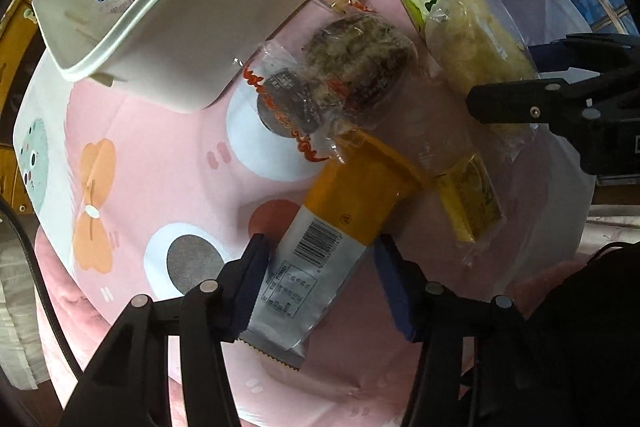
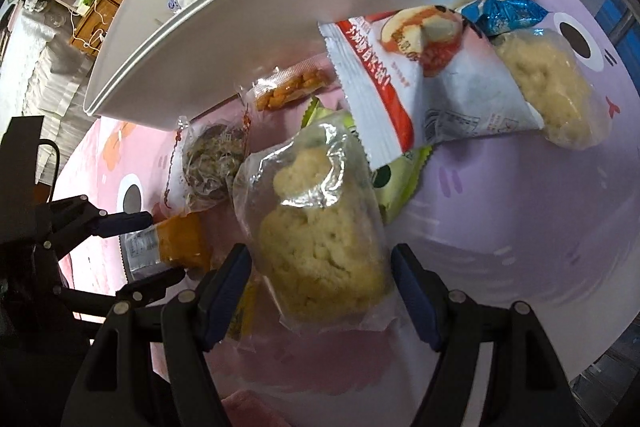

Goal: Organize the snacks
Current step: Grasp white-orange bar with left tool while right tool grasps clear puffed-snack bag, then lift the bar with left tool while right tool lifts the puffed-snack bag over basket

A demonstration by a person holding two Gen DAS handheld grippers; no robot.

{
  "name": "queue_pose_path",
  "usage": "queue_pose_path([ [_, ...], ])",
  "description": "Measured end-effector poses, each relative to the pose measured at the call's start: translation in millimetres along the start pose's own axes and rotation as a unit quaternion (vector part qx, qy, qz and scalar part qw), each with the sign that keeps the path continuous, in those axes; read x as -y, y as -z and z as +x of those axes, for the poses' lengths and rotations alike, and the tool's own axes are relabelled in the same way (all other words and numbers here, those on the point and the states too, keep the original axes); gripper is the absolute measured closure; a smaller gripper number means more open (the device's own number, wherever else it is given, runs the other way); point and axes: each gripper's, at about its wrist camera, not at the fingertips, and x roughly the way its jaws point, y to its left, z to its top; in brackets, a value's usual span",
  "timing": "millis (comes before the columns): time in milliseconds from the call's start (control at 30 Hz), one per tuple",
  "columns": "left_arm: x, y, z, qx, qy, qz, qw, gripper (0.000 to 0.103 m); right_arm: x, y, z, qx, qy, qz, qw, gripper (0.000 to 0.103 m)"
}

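An orange and silver snack bar (image 1: pixel 332 227) lies on the pink cartoon mat (image 1: pixel 160 195). My left gripper (image 1: pixel 320 275) points down over its printed end, and both blue pads touch its edges. In the right wrist view this gripper (image 2: pixel 148 251) clamps the same bar (image 2: pixel 176 239). A pale puffed cake in a clear bag (image 2: pixel 320 247) lies on top of other packets. My right gripper (image 2: pixel 322 279) straddles it, open, with its pads just beside the bag. From the left wrist view the right gripper (image 1: pixel 508 75) sits over that cake (image 1: pixel 472 39).
A white divided box (image 1: pixel 160 39) with several packets inside stands close behind the pile. Around the cake lie a dark round cake packet (image 2: pixel 212 163), a red-and-white packet (image 2: pixel 372 79), a green packet (image 2: pixel 396 183), orange crackers (image 2: pixel 292 89) and a second pale cake (image 2: pixel 552 83).
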Motion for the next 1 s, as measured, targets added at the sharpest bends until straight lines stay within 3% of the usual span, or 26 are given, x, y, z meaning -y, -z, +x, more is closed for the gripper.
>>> queue_pose_path([
  [133, 7, 0, -1, 0.0, 0.004, 0.001, 1.0, 0.059, 0, -1, 2, -0.002, -0.005, 0.003, 1.0, 0.041],
  [367, 9, 9, -6, 0.008, 0.007, -0.024, 0.9996, 0.072, 3, -1, 1, -0.012, -0.004, 0.013, 1.0, 0.042],
  [700, 6, 35, -23, 0.034, -0.008, -0.086, 0.9957, 0.073, 3, 12, 4, -0.046, -0.003, 0.048, 0.998, 0.044],
  [1000, 3, 65, -56, 0.081, -0.028, -0.139, 0.9865, 0.073, -7, 35, -25, -0.021, -0.002, 0.043, 0.999, 0.044],
])
